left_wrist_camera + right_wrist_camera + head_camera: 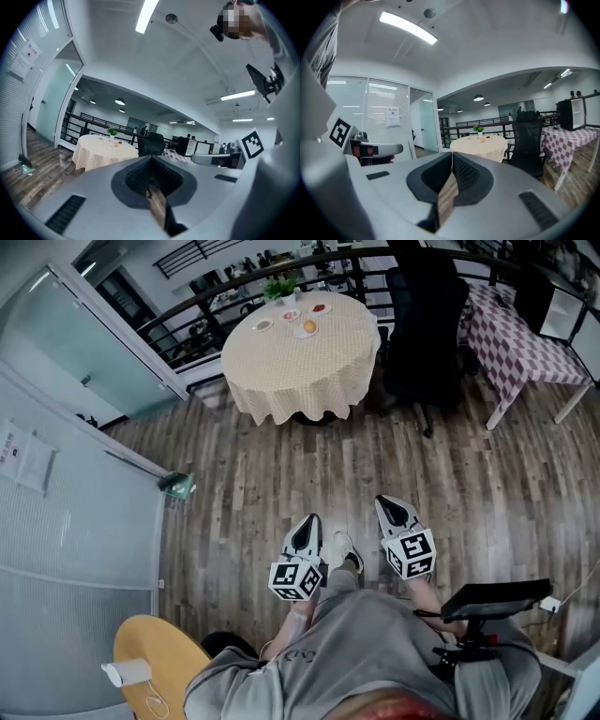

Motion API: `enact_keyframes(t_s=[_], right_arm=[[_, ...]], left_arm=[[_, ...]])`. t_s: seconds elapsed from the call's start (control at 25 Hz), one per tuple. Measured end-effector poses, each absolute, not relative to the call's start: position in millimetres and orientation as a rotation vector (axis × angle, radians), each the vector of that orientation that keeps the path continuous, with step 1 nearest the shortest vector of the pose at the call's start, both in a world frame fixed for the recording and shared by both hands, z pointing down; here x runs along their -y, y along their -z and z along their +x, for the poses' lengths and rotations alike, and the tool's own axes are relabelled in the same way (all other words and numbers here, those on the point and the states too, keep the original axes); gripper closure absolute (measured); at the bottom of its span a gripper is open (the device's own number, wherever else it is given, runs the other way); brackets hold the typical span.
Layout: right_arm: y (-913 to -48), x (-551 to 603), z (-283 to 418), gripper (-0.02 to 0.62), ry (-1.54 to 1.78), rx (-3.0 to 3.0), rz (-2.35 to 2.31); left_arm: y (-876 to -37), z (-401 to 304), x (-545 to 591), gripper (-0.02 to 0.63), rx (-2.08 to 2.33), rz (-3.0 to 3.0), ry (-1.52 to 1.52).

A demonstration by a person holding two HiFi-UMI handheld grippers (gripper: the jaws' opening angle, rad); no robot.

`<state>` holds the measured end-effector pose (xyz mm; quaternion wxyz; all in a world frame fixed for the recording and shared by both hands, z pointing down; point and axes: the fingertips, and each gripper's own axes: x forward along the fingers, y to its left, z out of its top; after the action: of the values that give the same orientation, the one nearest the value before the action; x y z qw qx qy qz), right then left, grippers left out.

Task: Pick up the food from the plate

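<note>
Far ahead stands a round table with a cream cloth (291,362). On it a plate holds an orange piece of food (308,327), with small dishes (263,324) and a potted plant (281,289) around it. My left gripper (307,528) and right gripper (394,509) hang low over the wood floor close to my body, far from the table, both shut and empty. The left gripper view shows its jaws (150,161) meeting, with the table (101,150) small in the distance. In the right gripper view the gripper (452,155) points toward the table (480,146) and the food (483,139).
A black office chair (427,324) stands right of the round table, and a checked-cloth table (520,343) beyond it. A glass partition (84,521) runs along the left and a dark railing (206,306) behind the table. A yellow round tabletop (159,662) lies at the lower left.
</note>
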<state>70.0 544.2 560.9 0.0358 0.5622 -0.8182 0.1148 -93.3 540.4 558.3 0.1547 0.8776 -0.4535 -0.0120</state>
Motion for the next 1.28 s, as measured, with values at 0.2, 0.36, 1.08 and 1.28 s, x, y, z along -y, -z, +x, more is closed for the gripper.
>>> enact_keyframes(t_s=[0.2, 0.36, 1.08, 1.28], right_arm=[[-549, -472, 83, 0.581, -0.363, 2.420, 1.811], [-539, -406, 67, 0.581, -0.382, 2.396, 1.774], [-574, -245, 69, 0.581, -0.545, 2.345, 1.795], [-586, -177, 52, 0.581, -0.492, 2.423, 1.672]], left_arm=[[-550, -69, -448, 0.595, 1.153, 2.596, 0.049], [-543, -74, -380, 0.595, 1.096, 2.596, 0.100], [-580, -80, -217, 0.595, 0.984, 2.590, -0.008], [-579, -83, -170, 0.595, 1.114, 2.464, 0.091]])
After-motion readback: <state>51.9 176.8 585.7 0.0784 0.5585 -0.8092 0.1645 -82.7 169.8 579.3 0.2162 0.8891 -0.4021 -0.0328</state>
